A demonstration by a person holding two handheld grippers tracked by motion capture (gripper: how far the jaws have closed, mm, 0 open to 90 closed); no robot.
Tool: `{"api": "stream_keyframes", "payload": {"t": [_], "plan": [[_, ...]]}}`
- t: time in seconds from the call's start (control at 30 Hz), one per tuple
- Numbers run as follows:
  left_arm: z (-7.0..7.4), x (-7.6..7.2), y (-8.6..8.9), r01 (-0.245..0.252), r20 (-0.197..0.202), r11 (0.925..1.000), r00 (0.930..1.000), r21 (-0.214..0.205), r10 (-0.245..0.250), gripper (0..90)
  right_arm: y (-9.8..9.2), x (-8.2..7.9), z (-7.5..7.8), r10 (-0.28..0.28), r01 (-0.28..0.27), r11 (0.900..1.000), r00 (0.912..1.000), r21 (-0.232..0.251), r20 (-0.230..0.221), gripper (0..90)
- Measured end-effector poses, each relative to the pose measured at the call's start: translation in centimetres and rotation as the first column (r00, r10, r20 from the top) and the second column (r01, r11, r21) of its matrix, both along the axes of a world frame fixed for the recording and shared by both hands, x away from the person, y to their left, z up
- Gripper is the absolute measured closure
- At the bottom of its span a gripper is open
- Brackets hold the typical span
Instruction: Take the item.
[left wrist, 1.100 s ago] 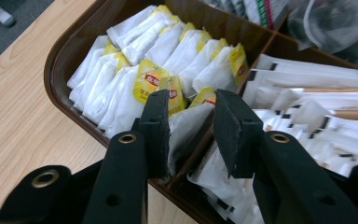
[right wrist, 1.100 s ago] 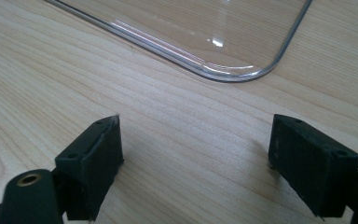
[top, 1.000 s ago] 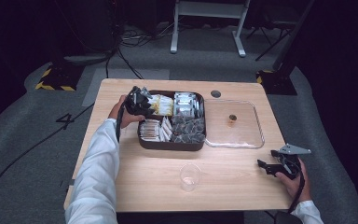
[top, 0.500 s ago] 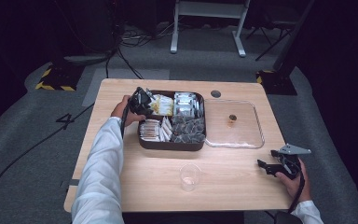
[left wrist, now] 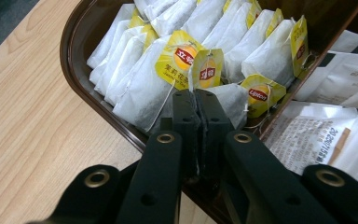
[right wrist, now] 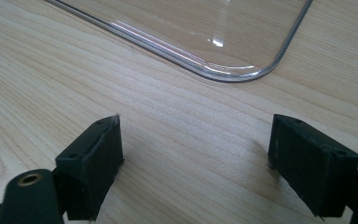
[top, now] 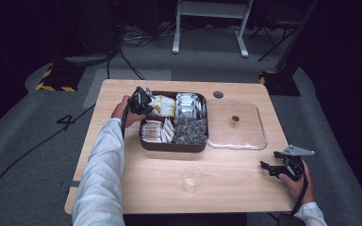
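Left claw (left wrist: pixel 196 100) sits at the far-left corner of the brown tray (top: pixel 172 146), over the tea bag compartment; jaws pressed together. A thin string or tag edge seems to run between the tips, but I can't tell for sure whether anything is pinched. Just ahead of the tips lies a pile of white tea bags (left wrist: pixel 144 88) with yellow Lipton tags (left wrist: pixel 179 63), packed against the tray's curved wall. Next compartment over holds flat white printed sachets (left wrist: pixel 307 135).

From the high view, my left hand (top: pixel 122 110) holds that claw at the tray's left edge, white sleeve (top: pixel 101 174) running down the table (top: pixel 245 188). Tray has four sections: yellow-tagged bags far left, silver packets (top: pixel 187 104) far right, white sachets near left, dark packets (top: pixel 191 131) near right.

Right claw (right wrist: pixel 193 149) rests low over bare wood at the table's near-right, jaws spread wide, holding nothing. Rounded corner of the clear lid (right wrist: pixel 233 70) lies flat just ahead of it. That lid sits touching the tray's right side. Clear plastic cup (top: pixel 192 178) stands upright near the front edge, well apart from both claws.
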State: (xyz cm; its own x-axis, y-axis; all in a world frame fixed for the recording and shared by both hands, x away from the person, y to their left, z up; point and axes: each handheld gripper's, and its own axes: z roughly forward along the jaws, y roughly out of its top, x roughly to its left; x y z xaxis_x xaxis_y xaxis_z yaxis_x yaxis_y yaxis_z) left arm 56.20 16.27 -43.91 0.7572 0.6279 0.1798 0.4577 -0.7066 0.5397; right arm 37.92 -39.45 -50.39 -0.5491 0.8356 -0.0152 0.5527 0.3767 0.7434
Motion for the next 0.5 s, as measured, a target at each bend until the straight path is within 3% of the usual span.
{"api": "stream_keyframes", "payload": {"t": [0.07,0.1,0.17,0.37,0.43,0.5], "plan": [[-0.11,0.06,0.02,-0.007,-0.015,1.0,0.9999,-0.003,0.007,71.7,0.0,0.0,0.0,0.0,0.0,1.0,1.0,0.0,0.0,17.9],[-0.23,0.09,-0.03,0.005,-0.022,1.0,0.9998,-0.003,-0.005,70.8,0.01,0.0,0.0,-0.001,0.001,1.0,1.0,0.0,0.0,17.9],[-0.43,0.03,-0.18,0.007,-0.027,1.0,0.9996,0.005,-0.007,71.4,0.0,0.0,0.0,0.0,0.0,1.0,1.0,0.0,0.0,17.9],[-0.52,-0.09,-0.38,0.032,-0.032,0.9992,0.999,0.025,-0.031,86.3,0.0,0.0,0.0,0.0,0.0,1.0,1.0,0.0,-0.001,17.9],[-0.5,-0.12,-0.37,0.031,-0.034,0.9993,0.999,0.022,-0.031,87.7,0.0,0.0,0.0,0.0,0.0,1.0,1.0,0.0,-0.001,18.0],[-0.32,-0.2,-0.23,0.003,-0.009,0.9997,1.0,0.024,-0.002,85.4,0.0,-0.01,0.0,0.0,0.0,1.0,1.0,0.0,0.0,17.9]]}}
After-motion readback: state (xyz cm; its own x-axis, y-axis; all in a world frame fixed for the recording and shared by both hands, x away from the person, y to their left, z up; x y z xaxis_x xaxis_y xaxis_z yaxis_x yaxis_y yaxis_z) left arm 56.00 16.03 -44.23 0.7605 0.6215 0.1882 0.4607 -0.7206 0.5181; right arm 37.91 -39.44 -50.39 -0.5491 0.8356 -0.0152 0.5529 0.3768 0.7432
